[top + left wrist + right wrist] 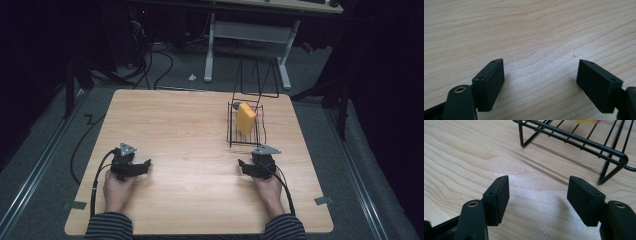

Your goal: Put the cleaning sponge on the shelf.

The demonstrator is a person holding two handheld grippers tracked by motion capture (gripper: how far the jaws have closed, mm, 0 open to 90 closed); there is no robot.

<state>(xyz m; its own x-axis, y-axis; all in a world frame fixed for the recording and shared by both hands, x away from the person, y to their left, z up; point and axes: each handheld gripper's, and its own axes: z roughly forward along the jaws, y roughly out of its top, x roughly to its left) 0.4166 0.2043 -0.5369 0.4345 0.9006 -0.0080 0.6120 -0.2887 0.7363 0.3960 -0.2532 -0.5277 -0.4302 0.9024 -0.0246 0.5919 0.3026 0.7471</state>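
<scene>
A: From the high view we see a pale wood-grain table with rounded corners. Our left gripper and right gripper rest on it near the front edge, well apart, each held in a hand with a striped sleeve behind.

B: And the rack?

A: Thin black wire, standing on the table just beyond the right gripper. A yellow block, rectangular and matte, leans upright inside it.

B: In the left gripper view we look along two flat black jaws, blocky with bevelled tips. They stand wide apart with nothing between them, only bare table with wavy grain.

A: What it is made of we cannot tell beyond a dull black finish; a brass-coloured insert sits in the arm at lower left.

B: In the right gripper view the jaws are likewise spread wide and hold nothing. The rack stands just ahead, its bent wire feet on the wood, and a sliver of the block shows at the top edge.
</scene>
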